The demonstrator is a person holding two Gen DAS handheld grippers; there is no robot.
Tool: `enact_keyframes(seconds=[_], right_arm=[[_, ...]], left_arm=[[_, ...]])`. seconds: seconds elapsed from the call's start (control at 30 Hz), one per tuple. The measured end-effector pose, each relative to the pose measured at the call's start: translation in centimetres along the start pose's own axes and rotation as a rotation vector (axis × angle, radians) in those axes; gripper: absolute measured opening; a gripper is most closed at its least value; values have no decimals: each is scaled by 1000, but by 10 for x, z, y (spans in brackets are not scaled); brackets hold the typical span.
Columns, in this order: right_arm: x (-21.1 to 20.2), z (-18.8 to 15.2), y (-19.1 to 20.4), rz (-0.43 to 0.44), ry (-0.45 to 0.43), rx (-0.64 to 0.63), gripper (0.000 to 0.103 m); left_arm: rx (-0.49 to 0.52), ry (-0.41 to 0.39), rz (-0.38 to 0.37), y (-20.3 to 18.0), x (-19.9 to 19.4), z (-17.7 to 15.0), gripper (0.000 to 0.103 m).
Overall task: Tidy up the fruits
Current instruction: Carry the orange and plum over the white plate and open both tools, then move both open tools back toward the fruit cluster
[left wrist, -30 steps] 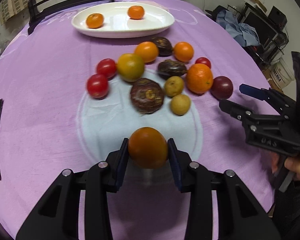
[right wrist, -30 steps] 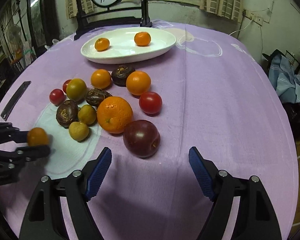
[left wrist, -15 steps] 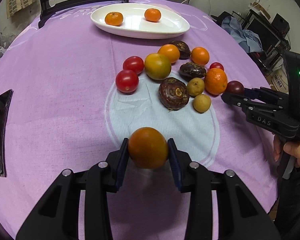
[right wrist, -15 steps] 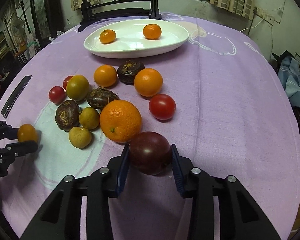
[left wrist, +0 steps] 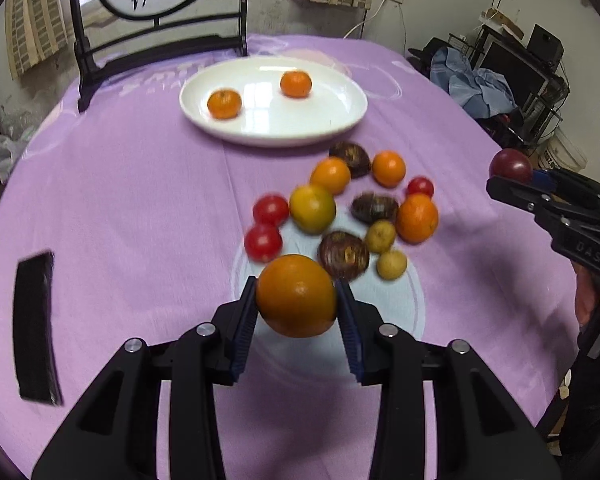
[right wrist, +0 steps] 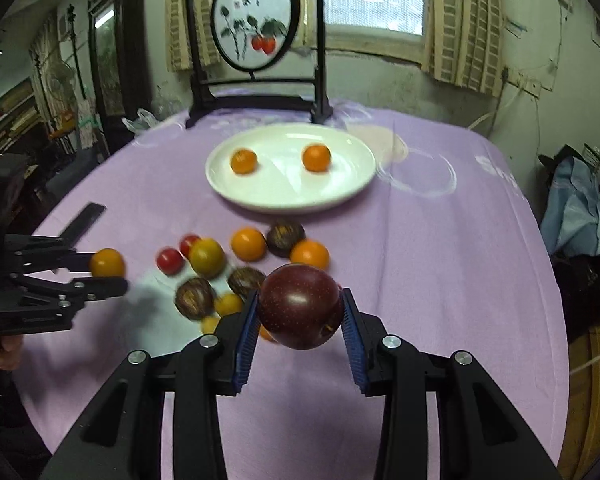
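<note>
Left wrist view: left gripper (left wrist: 295, 298) clamps orange (left wrist: 295, 295); right gripper (right wrist: 300, 308) clamps plum (right wrist: 300, 306), both airborne; next, carry to plate (left wrist: 340, 120), release gently

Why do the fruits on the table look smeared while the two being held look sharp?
Left wrist view: the orange fruit in the left gripper is crisp because it moves with the camera; the loose fruits and dark strip smear. Right wrist view: likewise, the dark plum in the right gripper is sharp, the plate soft. Both bend edges, fisheye-style.
</note>
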State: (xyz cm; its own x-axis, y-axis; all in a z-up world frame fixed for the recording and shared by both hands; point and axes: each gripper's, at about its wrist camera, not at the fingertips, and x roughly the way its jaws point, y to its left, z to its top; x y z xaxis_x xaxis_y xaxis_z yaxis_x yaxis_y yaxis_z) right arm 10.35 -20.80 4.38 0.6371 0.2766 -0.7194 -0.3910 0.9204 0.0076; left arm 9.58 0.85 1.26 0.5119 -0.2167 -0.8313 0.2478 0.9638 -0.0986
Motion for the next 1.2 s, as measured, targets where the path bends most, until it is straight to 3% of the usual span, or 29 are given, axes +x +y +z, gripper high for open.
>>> enact_keyframes(seconds=[0.2, 0.47, 0.63, 0.87, 0.9, 0.97, 1.1, 1.2], right_arm=[[18, 43, 7, 5, -33, -18, 40], [96, 90, -5, 11, 17, 47, 40], [141, 101, -16, 24, 69, 88, 40], [177, 104, -13, -9, 134, 52, 43], [178, 105, -14, -22, 129, 49, 51], [173, 104, -17, -37, 99, 66, 53], [149, 95, -22, -13, 54, 115, 54], [127, 82, -19, -12, 28, 102, 64]], left_arm=[[1, -56, 21, 4, 6, 59, 38], [-47, -13, 92, 22, 73, 132, 38], [-83, 26, 102, 37, 116, 155, 38], [-126, 68, 110, 50, 150, 167, 39], [-140, 64, 107, 53, 151, 168, 46], [-153, 30, 132, 55, 142, 169, 72], [-144, -59, 187, 57, 110, 164, 77], [-165, -104, 191, 61, 83, 148, 86]])
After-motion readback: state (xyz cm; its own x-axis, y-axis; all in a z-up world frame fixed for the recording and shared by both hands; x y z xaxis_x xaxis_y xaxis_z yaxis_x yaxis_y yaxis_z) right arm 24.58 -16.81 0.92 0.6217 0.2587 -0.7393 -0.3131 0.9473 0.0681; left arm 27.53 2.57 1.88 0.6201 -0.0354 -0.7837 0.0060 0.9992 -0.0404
